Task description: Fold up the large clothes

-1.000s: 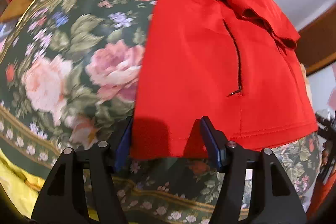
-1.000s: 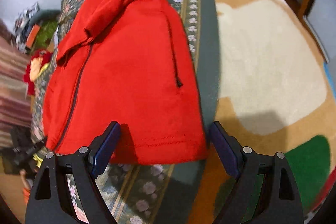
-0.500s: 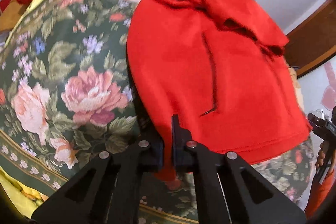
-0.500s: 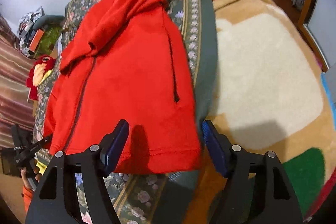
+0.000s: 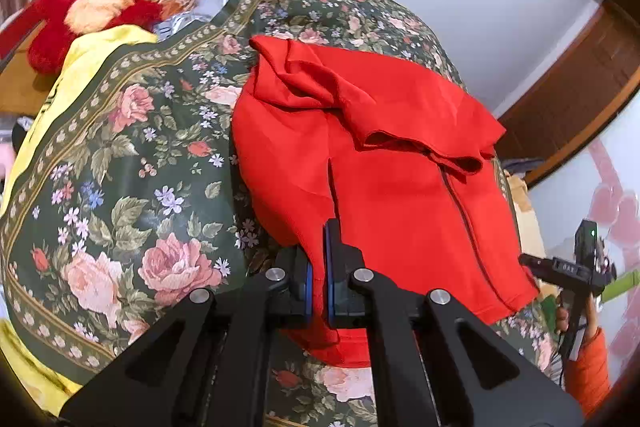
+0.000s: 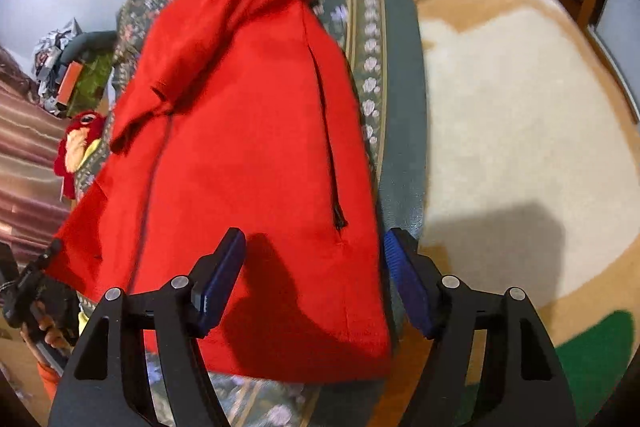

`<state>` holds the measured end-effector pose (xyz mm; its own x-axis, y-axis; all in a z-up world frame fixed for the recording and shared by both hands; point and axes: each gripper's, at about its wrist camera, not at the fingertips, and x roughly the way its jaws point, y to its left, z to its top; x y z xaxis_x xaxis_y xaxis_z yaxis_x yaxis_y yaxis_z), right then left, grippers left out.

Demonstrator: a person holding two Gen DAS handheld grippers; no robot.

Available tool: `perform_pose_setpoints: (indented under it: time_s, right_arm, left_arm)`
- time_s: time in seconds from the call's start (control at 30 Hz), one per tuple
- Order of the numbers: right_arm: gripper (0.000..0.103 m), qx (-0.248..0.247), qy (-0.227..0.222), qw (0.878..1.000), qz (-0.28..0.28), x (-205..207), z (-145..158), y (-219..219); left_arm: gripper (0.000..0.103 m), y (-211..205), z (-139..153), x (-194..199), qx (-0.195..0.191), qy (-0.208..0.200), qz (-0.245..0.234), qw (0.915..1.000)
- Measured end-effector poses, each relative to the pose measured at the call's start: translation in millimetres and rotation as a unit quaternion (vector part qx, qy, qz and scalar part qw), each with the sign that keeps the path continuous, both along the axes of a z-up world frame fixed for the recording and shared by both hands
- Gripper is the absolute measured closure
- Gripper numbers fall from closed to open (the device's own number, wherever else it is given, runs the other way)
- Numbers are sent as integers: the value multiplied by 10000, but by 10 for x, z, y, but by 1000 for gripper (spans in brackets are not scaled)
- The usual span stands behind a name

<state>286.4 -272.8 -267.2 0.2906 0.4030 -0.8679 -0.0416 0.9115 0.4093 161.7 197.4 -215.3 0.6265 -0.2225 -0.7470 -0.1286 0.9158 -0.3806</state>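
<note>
A dark green floral bedspread (image 5: 132,195) is covering the bed, and a red zip jacket (image 5: 392,163) is lying flat on it, its long axis running away from both grippers: hem nearest, rumpled hood and collar at the far end. To the right in the right wrist view, a cream and tan blanket (image 6: 516,131) is lying beside the bedspread. The jacket's near left corner is being lifted off the spread, pinched between the blue pads of the left gripper (image 5: 317,283), whose jaws are clamped on the cloth. The right gripper (image 6: 314,287) is hovering over the hem's right corner, jaws standing fairly wide with cloth between but untouched. The right wrist view is blurred. I can read no labels.
</note>
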Motion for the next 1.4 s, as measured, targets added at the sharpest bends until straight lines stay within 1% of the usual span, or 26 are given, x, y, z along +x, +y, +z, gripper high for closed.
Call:
perform_pose_setpoints:
  time_s: [0.07, 0.13, 0.17, 0.2, 0.23, 0.3, 0.47, 0.5, 0.57, 0.67, 0.73, 0.87, 0.93, 1.0, 1.07, 1.17, 1.2, 1.3, 1.4]
  right_arm:
    - [35, -32, -44, 10000, 39, -7, 19, 21]
    - [50, -52, -113, 9999, 74, -26, 38, 44]
    - [53, -100, -138, 9998, 67, -34, 54, 51]
    - [61, -147, -179, 9997, 73, -43, 74, 62]
    - [72, -122, -234, 9996, 100, -55, 98, 71]
    - [83, 66, -244, 9996, 115, -47, 123, 55]
    - [87, 207, -569, 9981, 81, 35, 307, 149]
    - [88, 277, -675, 9973, 97, 72, 390, 178]
    - [89, 355, -860, 9956, 105, 134, 517, 230]
    - [89, 455, -1241, 9911, 143, 309, 770, 348]
    - [90, 450, -1438, 9885, 147, 455, 887, 422]
    - [90, 363, -1783, 9833, 51, 795, 1075, 484]
    - [90, 327, -1946, 9803, -72, 1039, 1161, 511]
    - [90, 304, -2015, 9789, -155, 1218, 1201, 516]
    - [91, 225, -2068, 9777, -272, 1484, 1212, 546]
    - [91, 246, -2035, 9779, -401, 1750, 1195, 546]
    - [91, 247, -1997, 9785, -446, 1882, 1154, 574]
    - [91, 171, -1865, 9811, -482, 2147, 1022, 637]
    - [90, 164, -1742, 9829, -576, 2302, 896, 628]
  left_arm:
    - [99, -36, -36, 15, 160, 27, -39, 9999]
    - [99, -61, -79, 24, 205, 60, -79, 9997]
    - [99, -63, -98, 38, 188, 76, -88, 9998]
    - [99, -63, -112, 59, 173, 87, -83, 9998]
    - [99, -59, -121, 87, 149, 89, -72, 9998]
    - [99, -59, -109, 137, 94, 77, -90, 9999]
    - [100, -44, 12, 317, 174, -81, -121, 9997]
    - [100, -28, 58, 361, 174, -145, -116, 9997]
    - [101, 22, 161, 443, 137, -290, -81, 9995]
    - [101, 135, 386, 617, 8, -635, -25, 9980]
    - [101, 214, 546, 754, -50, -860, 28, 9963]
    - [101, 344, 811, 1077, -49, -1169, 144, 9930]
    - [101, 416, 916, 1306, 38, -1307, 227, 9912]
    - [101, 477, 960, 1507, 186, -1361, 329, 9900]
    - [101, 557, 956, 1785, 292, -1343, 478, 9894]
    - [101, 668, 855, 2106, 347, -1262, 663, 9892]
    - [101, 696, 784, 2241, 405, -1198, 745, 9892]
    - [101, 749, 529, 2558, 360, -922, 871, 9913]
    - [101, 792, 204, 2812, 475, -546, 1006, 9923]
